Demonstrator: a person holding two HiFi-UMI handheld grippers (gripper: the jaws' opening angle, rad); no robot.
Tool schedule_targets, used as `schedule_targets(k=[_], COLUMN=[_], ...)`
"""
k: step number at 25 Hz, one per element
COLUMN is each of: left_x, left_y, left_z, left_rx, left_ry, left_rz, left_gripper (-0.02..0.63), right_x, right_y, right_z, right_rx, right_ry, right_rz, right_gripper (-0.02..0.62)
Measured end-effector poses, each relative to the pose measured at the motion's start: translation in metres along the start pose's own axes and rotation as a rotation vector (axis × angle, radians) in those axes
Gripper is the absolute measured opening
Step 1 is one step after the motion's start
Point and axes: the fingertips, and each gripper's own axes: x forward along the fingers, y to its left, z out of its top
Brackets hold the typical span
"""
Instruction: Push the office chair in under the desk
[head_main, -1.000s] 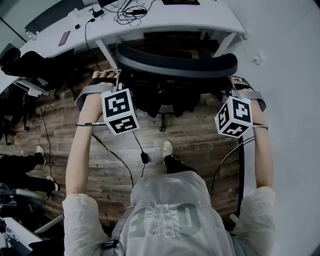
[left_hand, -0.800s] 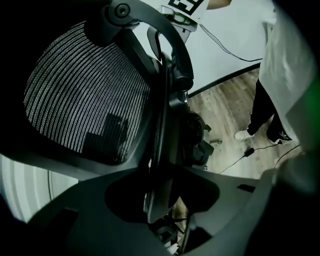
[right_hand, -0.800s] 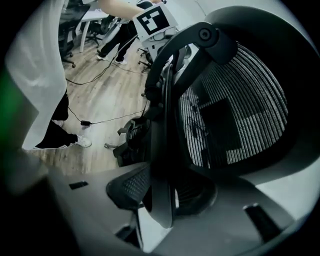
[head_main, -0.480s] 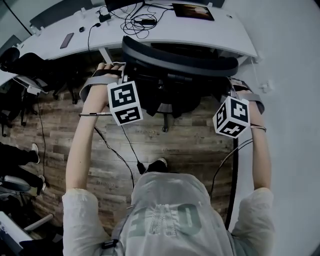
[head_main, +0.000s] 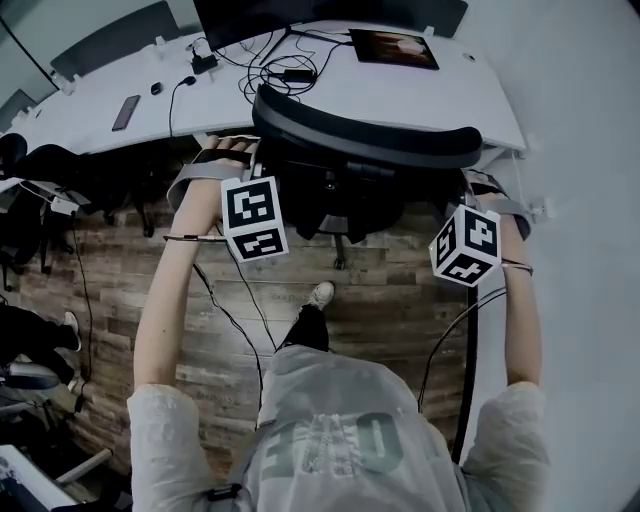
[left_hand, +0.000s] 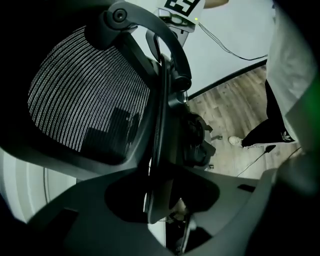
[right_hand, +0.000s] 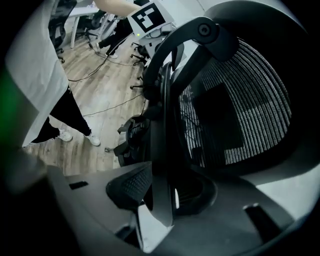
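At the top of the head view, the office chair (head_main: 365, 135) now sits much nearer to the white table (head_main: 450, 100) than it did a second ago. Back then you could see dark space between the chair's curved back and the table's front edge. Now the top of the back lies right along that edge. More of the table top shows too, with a black screen (head_main: 300, 12), a knot of cables (head_main: 275, 60) and a phone (head_main: 126, 112) on it. The person has also stepped forward over the wooden floor (head_main: 390, 300). So I think the push is nearly done. A bit more may be needed, but I cannot see how far the seat is under.

The left gripper (left_hand: 161, 197) has the thin side edge of the chair's back standing between its fingers (left_hand: 240, 200). Those fingers have just been opening a little, and they are spread wide, not squeezing. The right gripper (right_hand: 162, 195) sits the same way on the other side. Its fingers (right_hand: 125, 185) are spread, with the back's edge in the gap. Both seem to shove the chair, not hold it.

For writing, the person's shirt (head_main: 330, 440) has big pale letters at the bottom middle. They are upside down and I cannot read them for sure. The cubes (head_main: 254, 218) carry only black and white squares, no words. A flat screen (head_main: 395, 48) on the table shows a picture, with no words I can read.
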Motion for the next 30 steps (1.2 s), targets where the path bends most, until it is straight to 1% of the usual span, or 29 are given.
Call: schedule_targets(k=[7, 10, 15, 19, 23, 25, 28, 30], left_x=[0.051, 0.068, 0.093, 0.107, 0.114, 0.114, 0.116, 0.117], left_y=[0.047, 0.064, 0.087, 0.105, 0.107, 0.108, 0.114, 0.110], left_z=[-0.011, -0.013, -0.016, -0.017, -0.012, -0.008, -0.001, 0.003], left_rx=[0.024, 0.034, 0.049, 0.049, 0.032, 0.025, 0.006, -0.007], left_ry=[-0.027, -0.040, -0.011, -0.034, -0.016, -0.020, -0.003, 0.007], left_rz=[-0.011, -0.003, 0.005, 0.027, 0.003, 0.006, 0.018, 0.015], left_gripper=[0.170, 0.170, 0.167, 0.167, 0.166, 0.167, 0.167, 0.167], right_x=[0.047, 0.063, 0.091, 0.107, 0.115, 0.118, 0.121, 0.123], right_y=[-0.045, -0.064, -0.092, -0.114, -0.119, -0.123, -0.134, -0.133], right_z=[0.000, -0.001, -0.005, -0.009, -0.015, -0.020, -0.028, -0.032], right_rx=[0.020, 0.046, 0.061, 0.078, 0.067, 0.050, 0.035, 0.027], right_ry=[0.014, 0.025, 0.043, 0.043, 0.042, 0.045, 0.016, -0.002], right_rz=[0.027, 0.006, -0.010, -0.024, -0.005, -0.002, -0.001, 0.009], right_gripper=[0.140, 0.140, 0.140, 0.143, 0.144, 0.146, 0.146, 0.146])
